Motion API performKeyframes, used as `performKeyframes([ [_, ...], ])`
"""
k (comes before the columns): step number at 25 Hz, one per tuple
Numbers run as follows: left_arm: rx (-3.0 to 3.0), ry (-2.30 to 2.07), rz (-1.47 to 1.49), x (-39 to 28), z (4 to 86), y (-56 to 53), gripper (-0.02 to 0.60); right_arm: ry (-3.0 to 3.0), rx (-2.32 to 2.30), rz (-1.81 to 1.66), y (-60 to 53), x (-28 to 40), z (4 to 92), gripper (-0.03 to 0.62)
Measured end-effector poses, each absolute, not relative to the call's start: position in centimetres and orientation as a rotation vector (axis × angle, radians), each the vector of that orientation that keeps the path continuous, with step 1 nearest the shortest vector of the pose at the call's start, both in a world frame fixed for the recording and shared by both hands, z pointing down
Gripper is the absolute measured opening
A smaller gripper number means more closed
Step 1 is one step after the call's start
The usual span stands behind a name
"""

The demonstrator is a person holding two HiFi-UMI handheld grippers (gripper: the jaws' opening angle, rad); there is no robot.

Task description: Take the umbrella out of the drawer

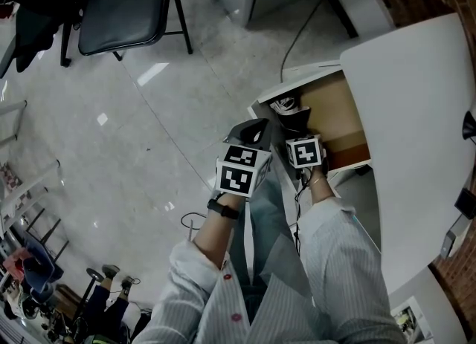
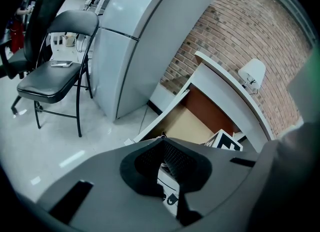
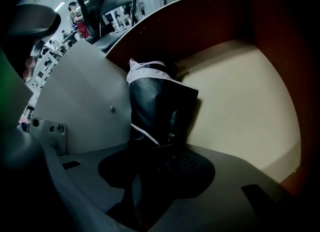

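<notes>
The grasp appears to be the step in hand: the folded umbrella (image 3: 159,109), set against a wall of the open drawer (image 3: 250,110), is clamped by the right gripper (image 3: 162,156); the left gripper (image 2: 163,146) is kept closed and empty outside it. A straight upward lift is called for next

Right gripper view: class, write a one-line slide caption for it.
Right tool closed on a folded black umbrella inside the open drawer.

No text, label, brand or number can be read anywhere.
</notes>
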State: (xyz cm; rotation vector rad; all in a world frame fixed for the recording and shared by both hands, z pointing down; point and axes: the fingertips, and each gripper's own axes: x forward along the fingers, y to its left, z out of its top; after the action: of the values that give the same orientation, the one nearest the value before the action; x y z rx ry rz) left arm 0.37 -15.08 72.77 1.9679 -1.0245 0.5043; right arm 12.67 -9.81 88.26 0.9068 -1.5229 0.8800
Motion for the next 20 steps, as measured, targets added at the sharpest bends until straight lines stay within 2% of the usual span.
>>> performKeyframes([
  [20,2.0,-1.059,0.479,0.3,65.6,-15.7,0.009,-1.545,0.987,0.997,-9.3,11.2,79.8,0.184],
])
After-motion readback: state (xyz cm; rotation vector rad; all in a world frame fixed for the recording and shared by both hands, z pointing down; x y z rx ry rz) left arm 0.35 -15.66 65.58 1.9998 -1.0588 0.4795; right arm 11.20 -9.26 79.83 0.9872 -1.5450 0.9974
